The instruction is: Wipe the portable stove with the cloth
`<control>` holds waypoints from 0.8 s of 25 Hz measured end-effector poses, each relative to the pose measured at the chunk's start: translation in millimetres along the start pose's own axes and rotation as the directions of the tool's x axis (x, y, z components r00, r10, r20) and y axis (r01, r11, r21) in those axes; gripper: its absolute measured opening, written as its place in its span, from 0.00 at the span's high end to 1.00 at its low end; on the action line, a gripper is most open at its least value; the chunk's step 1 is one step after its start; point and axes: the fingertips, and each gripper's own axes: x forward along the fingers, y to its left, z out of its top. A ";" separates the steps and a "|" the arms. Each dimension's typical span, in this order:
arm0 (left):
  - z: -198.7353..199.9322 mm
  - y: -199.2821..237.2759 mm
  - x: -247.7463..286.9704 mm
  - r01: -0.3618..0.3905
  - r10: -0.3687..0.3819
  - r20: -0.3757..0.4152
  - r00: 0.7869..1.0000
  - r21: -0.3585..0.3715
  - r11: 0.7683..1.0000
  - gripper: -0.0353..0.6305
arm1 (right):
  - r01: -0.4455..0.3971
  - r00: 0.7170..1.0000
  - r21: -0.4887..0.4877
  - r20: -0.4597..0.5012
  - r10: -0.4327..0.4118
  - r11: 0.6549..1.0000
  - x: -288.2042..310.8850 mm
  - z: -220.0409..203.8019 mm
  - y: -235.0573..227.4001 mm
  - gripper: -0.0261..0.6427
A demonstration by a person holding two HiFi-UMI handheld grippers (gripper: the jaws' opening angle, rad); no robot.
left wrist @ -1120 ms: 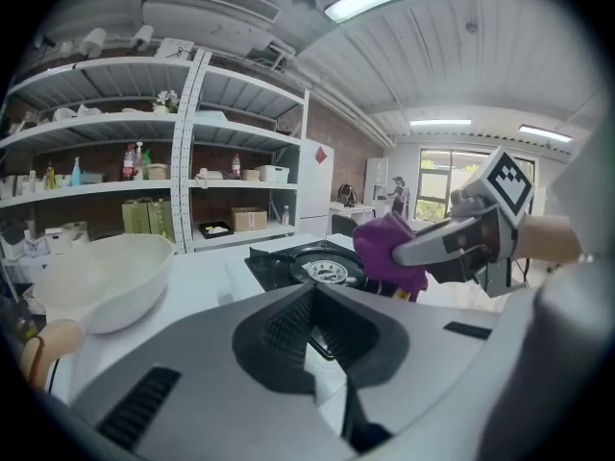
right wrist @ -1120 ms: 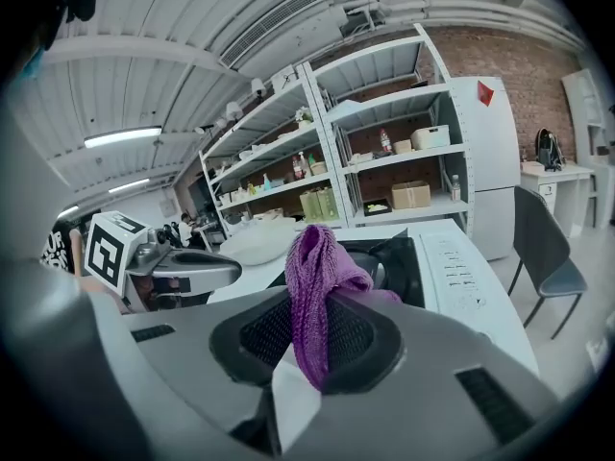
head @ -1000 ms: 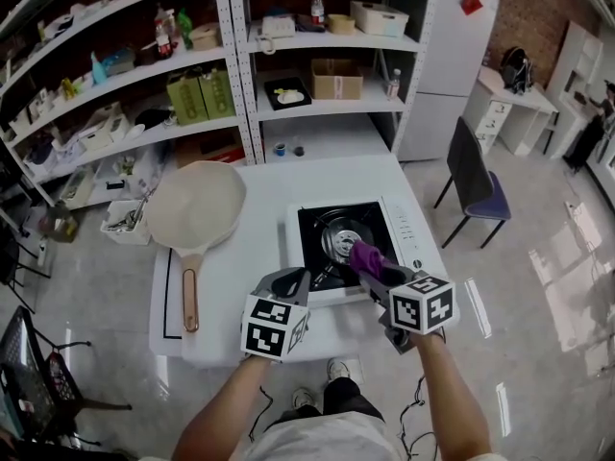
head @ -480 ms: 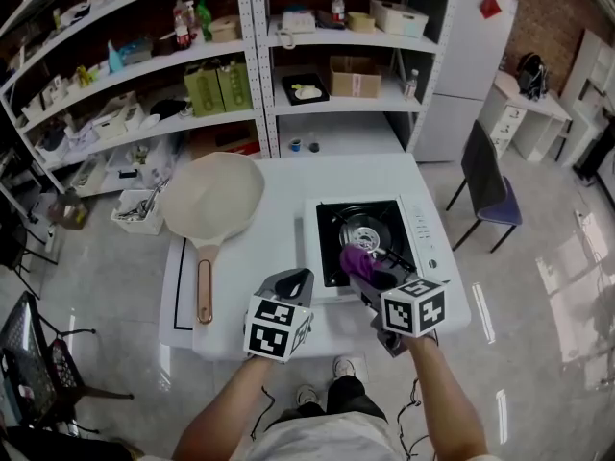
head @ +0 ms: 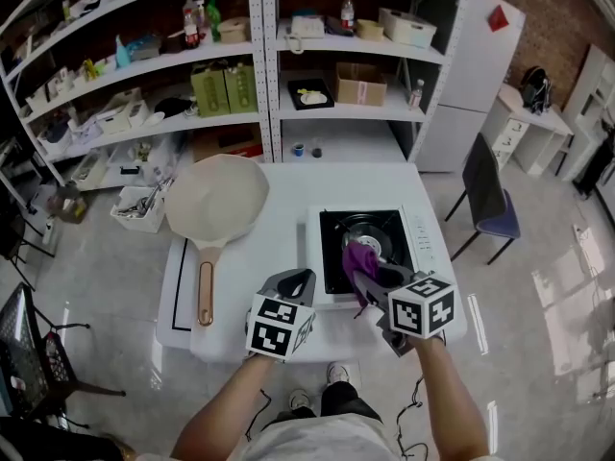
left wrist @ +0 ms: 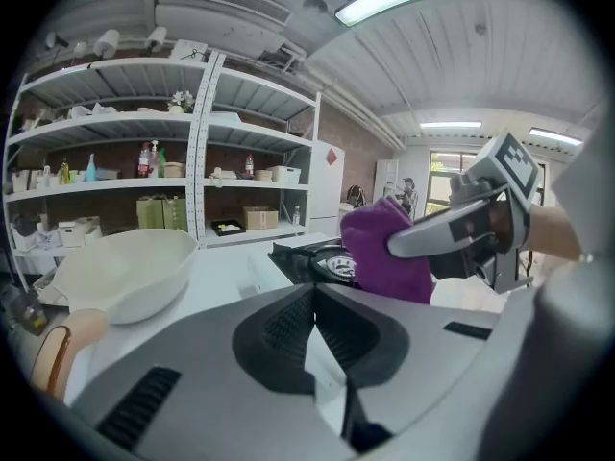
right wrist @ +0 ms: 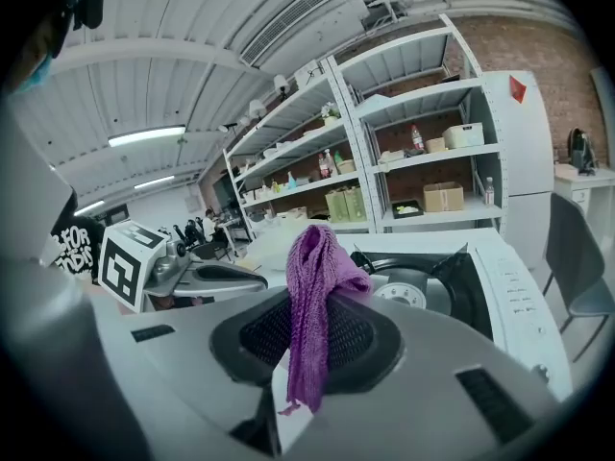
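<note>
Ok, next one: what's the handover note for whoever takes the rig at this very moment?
Left gripper: shut, empty, hovering over the near edge of the table, left of the stove.
Right gripper: shut on the purple cloth, over the stove's near side; contact unclear.
Pan lies on the table, left of the stove.
Done: cloth in hand. Left: wiping the stove; how much is wiped already can't be told.
</note>
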 end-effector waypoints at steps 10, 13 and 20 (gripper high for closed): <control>11.8 7.7 14.5 -0.036 0.036 0.015 0.999 -0.007 0.999 0.94 | -0.064 0.998 -0.106 0.009 0.065 0.992 22.3 55.1 -9.4 0.87; 15.1 13.1 18.6 -0.052 0.052 0.013 0.999 -0.015 0.999 0.94 | -0.089 0.996 -0.143 -0.007 0.089 0.986 38.1 72.7 -10.8 0.87; 13.3 31.5 26.1 -0.113 0.113 -0.003 0.994 -0.038 0.993 0.94 | -0.160 0.986 -0.198 -0.081 0.146 0.967 91.6 88.2 -18.2 0.87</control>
